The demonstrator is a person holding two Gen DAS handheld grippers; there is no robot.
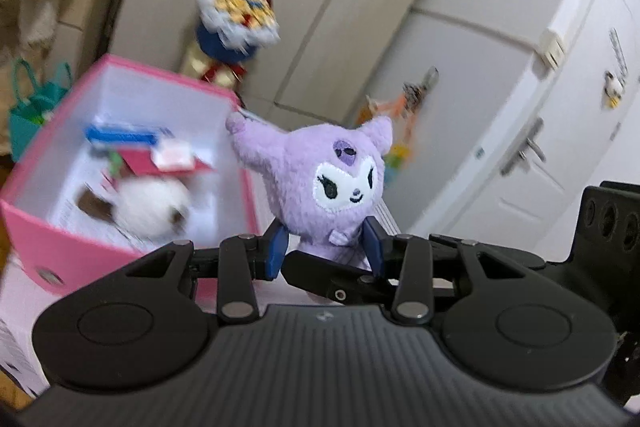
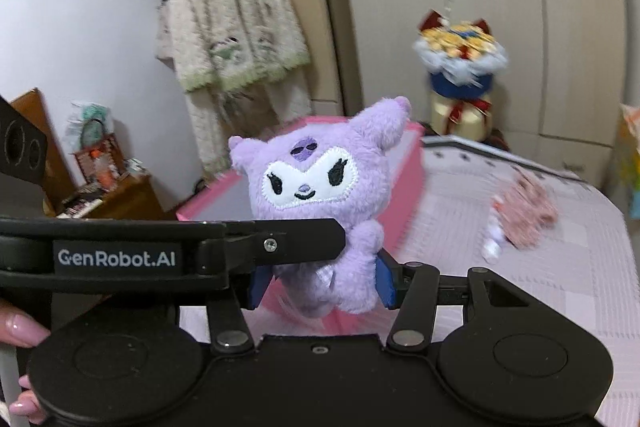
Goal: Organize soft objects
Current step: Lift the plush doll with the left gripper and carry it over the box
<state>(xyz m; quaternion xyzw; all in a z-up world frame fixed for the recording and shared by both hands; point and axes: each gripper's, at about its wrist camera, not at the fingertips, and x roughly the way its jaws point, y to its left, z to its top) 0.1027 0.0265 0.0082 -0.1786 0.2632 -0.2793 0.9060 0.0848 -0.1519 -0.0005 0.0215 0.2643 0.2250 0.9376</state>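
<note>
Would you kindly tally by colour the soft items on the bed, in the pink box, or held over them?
Purple: 1, the purple plush toy, held up in the air
White: 1, the white fluffy toy, in the pink box
Pink: 1, the pink soft item, blurred, lying on the bed
Total: 3

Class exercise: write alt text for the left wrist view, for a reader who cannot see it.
A fluffy purple plush toy with a white embroidered face is pinched at its lower body between the blue pads of the left claw. Behind it to the left, an open pink cardboard box holds a blurred white plush and some packets.
</note>
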